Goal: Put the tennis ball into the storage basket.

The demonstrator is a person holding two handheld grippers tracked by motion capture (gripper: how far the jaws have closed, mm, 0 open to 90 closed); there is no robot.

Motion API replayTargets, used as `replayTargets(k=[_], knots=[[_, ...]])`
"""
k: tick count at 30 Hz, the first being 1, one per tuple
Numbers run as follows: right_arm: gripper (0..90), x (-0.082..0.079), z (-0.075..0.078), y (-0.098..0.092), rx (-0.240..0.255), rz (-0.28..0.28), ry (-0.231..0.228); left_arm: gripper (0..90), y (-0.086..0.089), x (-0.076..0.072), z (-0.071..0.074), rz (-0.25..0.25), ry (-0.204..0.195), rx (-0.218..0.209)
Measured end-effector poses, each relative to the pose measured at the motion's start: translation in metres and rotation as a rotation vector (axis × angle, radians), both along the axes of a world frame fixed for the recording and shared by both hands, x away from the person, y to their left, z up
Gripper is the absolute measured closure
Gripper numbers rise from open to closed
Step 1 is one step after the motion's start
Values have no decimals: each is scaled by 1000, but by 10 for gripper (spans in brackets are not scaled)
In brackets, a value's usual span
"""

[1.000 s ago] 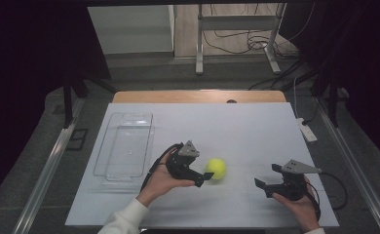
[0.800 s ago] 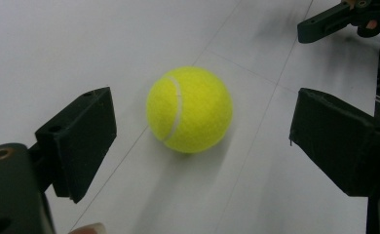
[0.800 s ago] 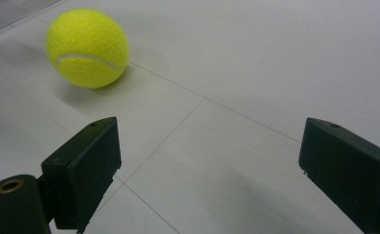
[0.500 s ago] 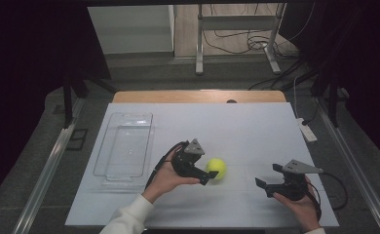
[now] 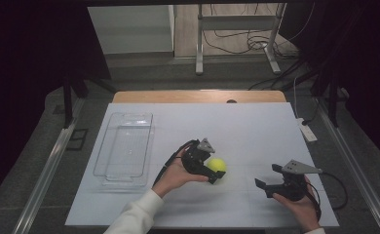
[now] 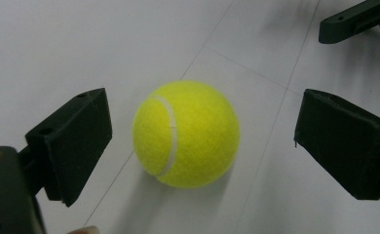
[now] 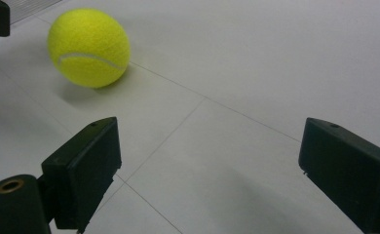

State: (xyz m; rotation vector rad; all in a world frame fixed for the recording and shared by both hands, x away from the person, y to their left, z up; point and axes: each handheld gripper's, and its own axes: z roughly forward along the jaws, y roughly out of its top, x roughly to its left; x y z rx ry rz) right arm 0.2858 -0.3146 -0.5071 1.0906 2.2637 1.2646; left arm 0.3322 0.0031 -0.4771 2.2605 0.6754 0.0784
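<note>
A yellow tennis ball (image 5: 218, 164) lies on the white table (image 5: 256, 131), a little right of centre. My left gripper (image 5: 213, 168) has come at it from the left and its jaws have just been opening. In the left gripper view the ball (image 6: 185, 134) rests between the two black pads of the left gripper (image 6: 202, 146), with a gap on each side, so that gripper is open. My right gripper (image 5: 271, 176) is held near the front right edge, open and empty. In the right gripper view the right gripper (image 7: 217, 165) points across bare table, with the ball (image 7: 89, 47) far off at upper left.
A clear plastic tray (image 5: 123, 115) stands empty on the table's left part. A small white box with a cable (image 5: 307, 131) lies at the right edge. Dark floor, metal rails and a stand surround the table.
My left gripper has moved right to the ball, which now lies between its jaws, and those jaws stand wider. The ball and the right gripper have stayed put.
</note>
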Motion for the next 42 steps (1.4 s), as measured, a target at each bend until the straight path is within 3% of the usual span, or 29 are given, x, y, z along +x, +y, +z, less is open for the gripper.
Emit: replayTargets(k=[13, 26, 30, 33, 36, 42], knots=[[85, 0, -1, -1, 2, -3, 3, 59, -13, 8, -8, -10, 38, 34], [85, 1, -1, -1, 0, -3, 5, 55, -24, 13, -21, -35, 67, 119], [85, 0, -1, 0, -1, -2, 5, 109, -24, 11, -21, -34, 47, 150], [85, 1, -1, -1, 0, -4, 5, 244, -23, 11, -20, -2, 35, 157], [85, 1, -1, -1, -1, -4, 6, 251, -21, 12, -20, -3, 46, 151], [85, 1, -1, -1, -1, -6, 6, 258, -21, 8, -17, -5, 18, 169]])
